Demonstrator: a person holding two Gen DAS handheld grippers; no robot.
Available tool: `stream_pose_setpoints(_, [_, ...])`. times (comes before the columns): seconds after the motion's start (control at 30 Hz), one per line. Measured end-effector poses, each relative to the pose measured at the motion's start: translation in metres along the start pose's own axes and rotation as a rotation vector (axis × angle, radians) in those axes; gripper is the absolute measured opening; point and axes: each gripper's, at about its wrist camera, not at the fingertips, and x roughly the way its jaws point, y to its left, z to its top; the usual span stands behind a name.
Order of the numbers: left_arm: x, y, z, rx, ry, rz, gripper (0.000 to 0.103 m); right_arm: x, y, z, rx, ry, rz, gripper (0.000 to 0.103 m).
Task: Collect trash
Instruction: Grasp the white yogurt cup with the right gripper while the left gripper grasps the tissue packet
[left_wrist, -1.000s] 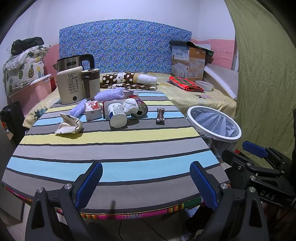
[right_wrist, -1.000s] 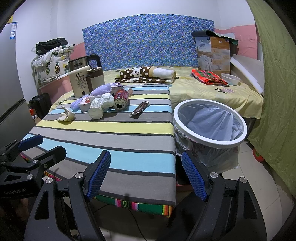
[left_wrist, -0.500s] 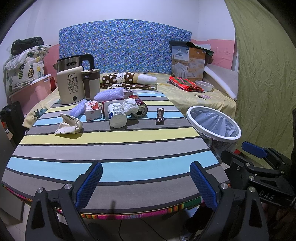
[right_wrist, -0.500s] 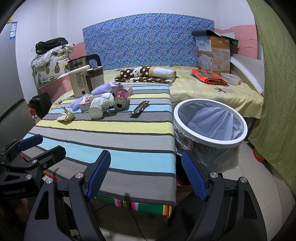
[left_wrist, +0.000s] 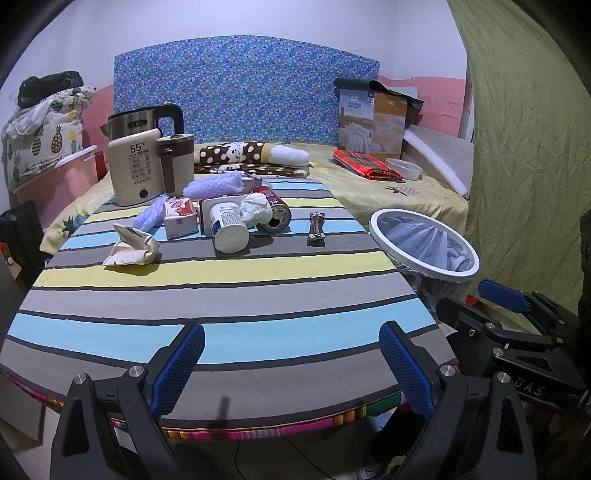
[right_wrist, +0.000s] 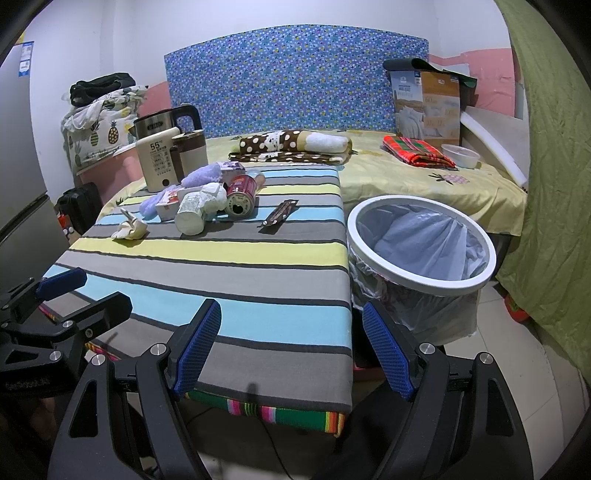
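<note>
Trash on table: a cluster is seen at the far end of the striped tablecloth (left_wrist: 229, 291); none of it is judged collected yet.
Items in cluster: a white plastic bottle (left_wrist: 227, 227) lying on its side, a red drink can (left_wrist: 275, 210) lying with its opening toward the camera, a crumpled tissue (left_wrist: 256, 208), a small red-and-white carton (left_wrist: 180, 217), a crumpled paper wad (left_wrist: 132, 246), lilac foam netting (left_wrist: 216, 184) and a dark snack wrapper (left_wrist: 316, 229) set slightly apart to the right.
Bin: a white-rimmed trash bin (right_wrist: 419, 278) with a pale liner is placed just beside the table's right edge; no trash can be made out inside it.
Left gripper (left_wrist: 291, 365): held wide open and empty above the near table edge, well apart from the cluster.
Right gripper (right_wrist: 293, 345): likewise wide open, nothing held, near the table's front right corner beside the bin.
Remaining: every item is judged still to be picked up and dropped in the bin.
Legible writing: "55°C" is read on the cream water warmer (left_wrist: 135, 171); "WOOL QUILT" on the quilt box (left_wrist: 373, 122); the print on the can, carton and bottle is too small to be read.
</note>
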Motion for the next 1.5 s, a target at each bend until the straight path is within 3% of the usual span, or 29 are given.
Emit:
stream_pose_setpoints(0.27, [0.008,0.007,0.001,0.006,-0.001,0.020,0.096,0.007,0.001,0.002,-0.004,0.010,-0.002,0.080])
stream_pose_setpoints(0.5, [0.024,0.024,0.005,-0.009,0.001,0.082,0.096,0.018,0.005,0.009,-0.038,0.022,0.021,0.080])
stream_pose_setpoints(0.73, [0.041,0.058,0.017,-0.058,0.013,0.106,0.095,0.040,0.012,0.019,-0.056,0.060,0.073,0.080])
stream_pose_setpoints(1.17, [0.072,0.126,0.053,-0.153,-0.007,0.232,0.093,0.074,0.028,0.045,-0.082,0.080,0.150,0.080])
stream_pose_setpoints(1.5, [0.116,0.172,0.077,-0.271,0.016,0.281,0.075,0.102,0.036,0.058,-0.076,0.106,0.183,0.080])
